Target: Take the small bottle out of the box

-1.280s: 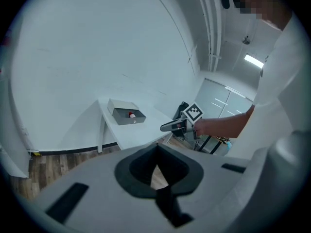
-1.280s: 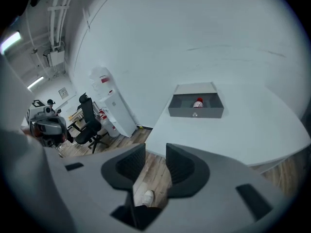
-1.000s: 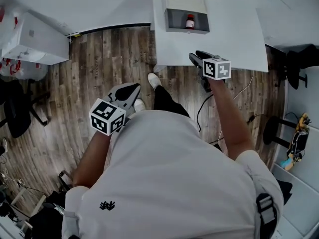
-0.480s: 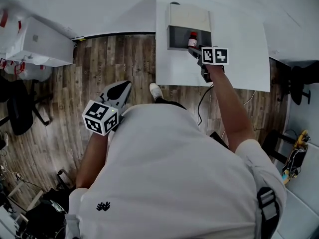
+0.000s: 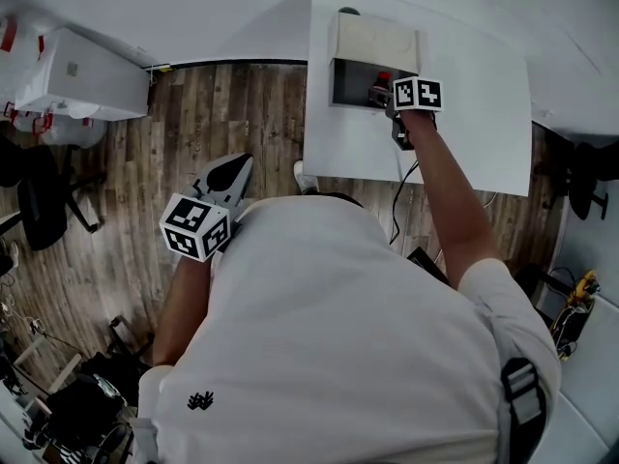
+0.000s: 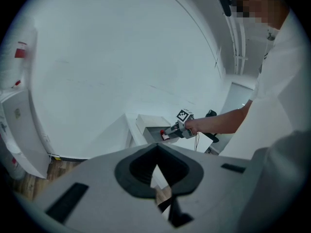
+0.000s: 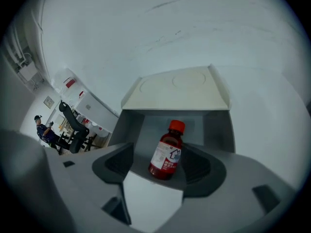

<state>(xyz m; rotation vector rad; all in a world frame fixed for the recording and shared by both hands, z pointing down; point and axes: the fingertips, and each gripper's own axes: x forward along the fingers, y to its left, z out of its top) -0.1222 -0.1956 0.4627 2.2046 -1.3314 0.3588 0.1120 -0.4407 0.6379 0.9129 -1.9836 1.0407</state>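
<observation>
A small brown bottle [image 7: 166,153] with a red cap and a white label stands upright inside a grey open-fronted box [image 7: 216,130] with a cream top. The box [image 5: 372,42] sits at the far edge of a white table [image 5: 464,133]. My right gripper [image 7: 160,150] is at the box's open front, its jaws just opened wide. The bottle stands between them and the pads do not touch it. In the head view only the red cap [image 5: 383,76] shows beside the right gripper [image 5: 382,93]. My left gripper [image 5: 228,174] hangs over the wooden floor, shut and empty.
A white cabinet [image 5: 82,75] stands at the left by the wall, with a dark office chair [image 5: 39,201] below it. A cable [image 5: 401,206] hangs off the table's near edge. Another dark chair [image 5: 590,172] is at the right. A person [image 7: 43,129] stands far off.
My right gripper has travelled forward across the table to the box's open front and lowered, with its jaws opening. The left gripper has drifted a little leftward over the floor.
</observation>
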